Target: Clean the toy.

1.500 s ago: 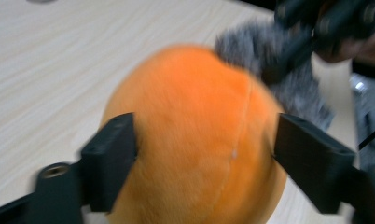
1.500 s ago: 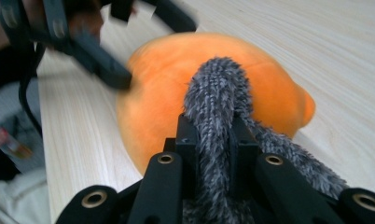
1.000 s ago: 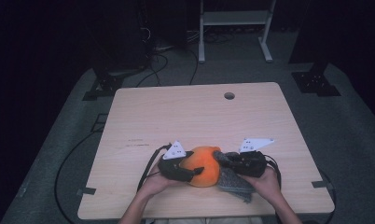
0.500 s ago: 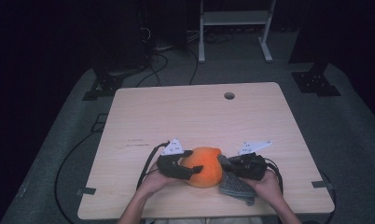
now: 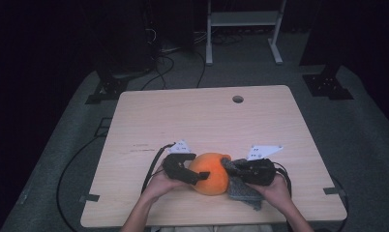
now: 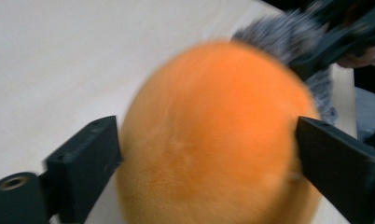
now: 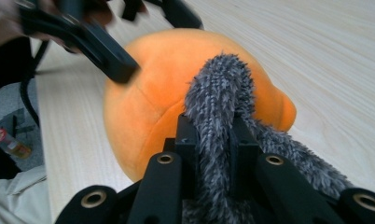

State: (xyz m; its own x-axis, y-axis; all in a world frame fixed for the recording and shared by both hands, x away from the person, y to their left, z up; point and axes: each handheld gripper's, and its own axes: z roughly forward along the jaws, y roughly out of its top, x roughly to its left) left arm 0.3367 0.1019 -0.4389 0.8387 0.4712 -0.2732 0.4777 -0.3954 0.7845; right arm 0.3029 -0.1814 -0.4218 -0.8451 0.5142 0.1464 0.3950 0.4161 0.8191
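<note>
High view: pale wooden table (image 5: 207,121), round orange plush ball (image 5: 211,173) near its 6 o'clock edge. Left gripper view: left gripper (image 6: 209,154) just opened wide, ball between, unpressed. Right gripper view: right gripper (image 7: 212,135) clamped on fuzzy grey cloth (image 7: 218,93) at ball's 3 o'clock.

Orange plush ball and grey fuzzy cloth near the bench's front edge

The round, orange, soft-piled plush ball (image 5: 211,173) rests on the light wooden bench (image 5: 202,121); the shaggy grey fabric strip (image 5: 242,189) lies draped against its right side, one end lifted, touching it.
</note>
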